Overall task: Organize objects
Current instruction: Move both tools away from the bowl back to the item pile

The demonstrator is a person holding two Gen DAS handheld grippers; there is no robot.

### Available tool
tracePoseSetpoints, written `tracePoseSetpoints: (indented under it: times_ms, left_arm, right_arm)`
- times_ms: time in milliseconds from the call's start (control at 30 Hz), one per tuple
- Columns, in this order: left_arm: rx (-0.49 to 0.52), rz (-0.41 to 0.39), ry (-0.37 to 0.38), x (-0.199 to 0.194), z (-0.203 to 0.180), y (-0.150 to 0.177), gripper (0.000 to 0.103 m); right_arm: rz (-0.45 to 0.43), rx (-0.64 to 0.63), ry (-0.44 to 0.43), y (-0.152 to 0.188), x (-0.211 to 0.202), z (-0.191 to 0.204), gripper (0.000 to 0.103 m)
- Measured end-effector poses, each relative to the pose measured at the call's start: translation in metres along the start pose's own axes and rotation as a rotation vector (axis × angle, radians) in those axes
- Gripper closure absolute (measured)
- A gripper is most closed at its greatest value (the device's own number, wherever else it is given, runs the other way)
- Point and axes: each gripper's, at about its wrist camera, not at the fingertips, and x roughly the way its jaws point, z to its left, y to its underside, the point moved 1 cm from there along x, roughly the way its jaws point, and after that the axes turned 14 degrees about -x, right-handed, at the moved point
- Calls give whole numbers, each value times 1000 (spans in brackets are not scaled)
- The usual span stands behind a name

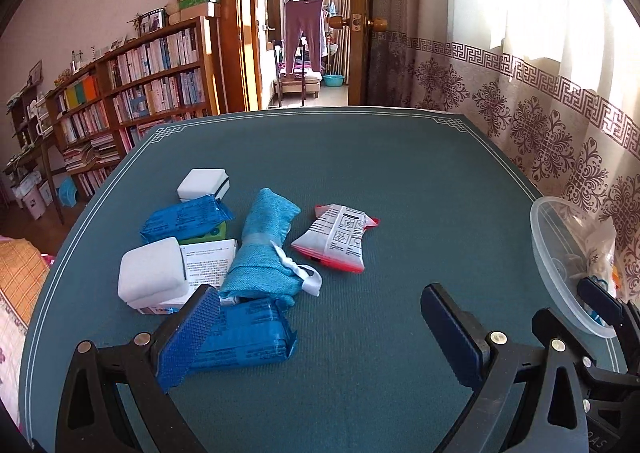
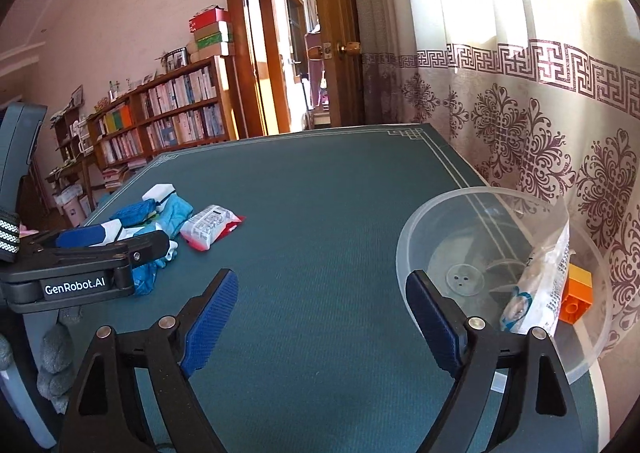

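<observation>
Your right gripper [image 2: 322,321] is spread, empty, beside the bowl [image 2: 436,213] holding a packet [image 2: 540,293] and orange block [image 2: 576,293]. Your left gripper [image 1: 320,329], marked "GenRobot.AI", gapes over a blue pack [image 1: 248,337].

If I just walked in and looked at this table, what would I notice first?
Probably the colourful pile on the table's left side: a rolled blue towel, blue packets, white sponges and a red-and-white packet beside them. Next, the big clear plastic bowl at the right edge by the curtain, with an orange block and a white bag inside.
</observation>
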Motion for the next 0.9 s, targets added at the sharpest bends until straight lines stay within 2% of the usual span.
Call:
tracePoseSetpoints:
  times_ms: [267, 533, 700, 900]
  left_arm:
    - [-58, -13, -94, 1, 50, -5, 0]
    - [-167, -21, -166, 9, 99, -19, 0]
    - [-208, -15, -194, 19, 115, -24, 0]
    - [-194, -4, -210, 32, 117, -27, 0]
  right_arm:
    - [36, -4, -56, 4, 17, 21, 16]
    - [67, 20, -79, 9, 25, 21, 16]
    - [80, 27, -94, 11, 29, 21, 16]
    - [86, 26, -102, 11, 31, 22, 16]
